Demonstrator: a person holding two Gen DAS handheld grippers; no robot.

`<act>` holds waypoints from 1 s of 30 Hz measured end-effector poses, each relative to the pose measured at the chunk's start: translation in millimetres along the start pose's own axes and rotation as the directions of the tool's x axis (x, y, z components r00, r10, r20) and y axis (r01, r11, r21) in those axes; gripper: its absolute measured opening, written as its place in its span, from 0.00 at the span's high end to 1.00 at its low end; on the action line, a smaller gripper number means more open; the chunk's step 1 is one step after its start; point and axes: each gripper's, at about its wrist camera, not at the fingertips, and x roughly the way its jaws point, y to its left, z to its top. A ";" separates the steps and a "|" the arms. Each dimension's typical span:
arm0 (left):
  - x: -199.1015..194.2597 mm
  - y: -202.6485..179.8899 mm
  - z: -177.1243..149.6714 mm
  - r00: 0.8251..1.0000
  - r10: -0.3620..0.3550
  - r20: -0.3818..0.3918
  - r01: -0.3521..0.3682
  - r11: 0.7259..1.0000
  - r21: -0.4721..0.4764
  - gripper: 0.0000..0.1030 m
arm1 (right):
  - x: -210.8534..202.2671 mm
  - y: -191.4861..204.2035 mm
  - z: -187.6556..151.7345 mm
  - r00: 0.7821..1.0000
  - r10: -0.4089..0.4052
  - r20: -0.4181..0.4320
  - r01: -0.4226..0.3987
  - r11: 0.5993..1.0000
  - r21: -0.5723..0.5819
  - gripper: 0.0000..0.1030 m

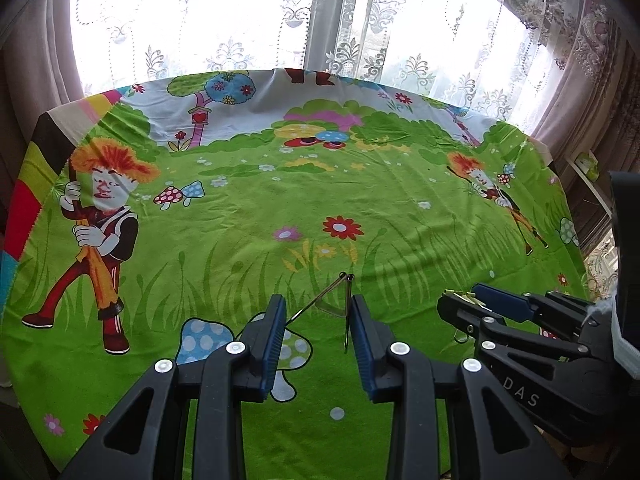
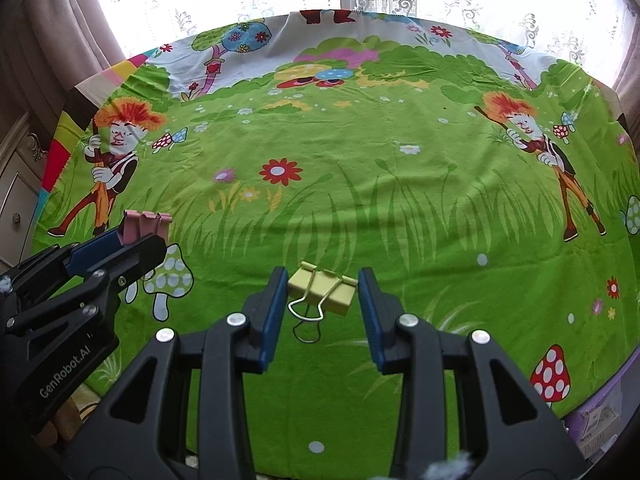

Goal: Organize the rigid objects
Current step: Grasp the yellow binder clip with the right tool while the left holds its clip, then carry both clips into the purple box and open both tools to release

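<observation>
The left hand-held gripper (image 2: 138, 238) clamps the pink binder clips (image 2: 147, 222) and the right hand-held gripper (image 2: 322, 278) pinches the yellow binder clip (image 2: 325, 291), so squeeze both firmly while carrying them together.

Daylight floods through the window (image 1: 224, 12) behind the tabletop (image 1: 360, 208), blowing the panes out white. Below it, the cloth is evenly lit and sharp. Fisheye bending darkens both views' corners.

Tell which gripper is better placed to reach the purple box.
Right, likely: the purple box lies on the side of the right gripper; the left gripper, holding pink clips, is farther away.
</observation>
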 end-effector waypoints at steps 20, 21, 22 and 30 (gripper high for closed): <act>-70.3 -106.5 -24.1 0.994 -0.106 0.013 0.103 0.983 0.155 0.67 | -113.6 -73.4 -56.1 0.992 -0.044 0.115 0.029 0.991 0.133 0.61; -73.2 -112.2 -25.9 0.994 -0.113 0.012 0.110 0.981 0.162 0.67 | -120.0 -77.7 -60.2 0.992 -0.050 0.120 0.034 0.990 0.135 0.61; -76.4 -117.8 -27.8 0.993 -0.121 0.011 0.117 0.979 0.169 0.67 | -126.4 -81.9 -64.4 0.991 -0.057 0.124 0.040 0.990 0.137 0.61; -94.4 -166.0 -43.3 0.976 -0.215 -0.015 0.214 0.955 0.204 0.67 | -173.6 -117.7 -99.6 0.983 -0.112 0.148 0.086 0.982 0.171 0.61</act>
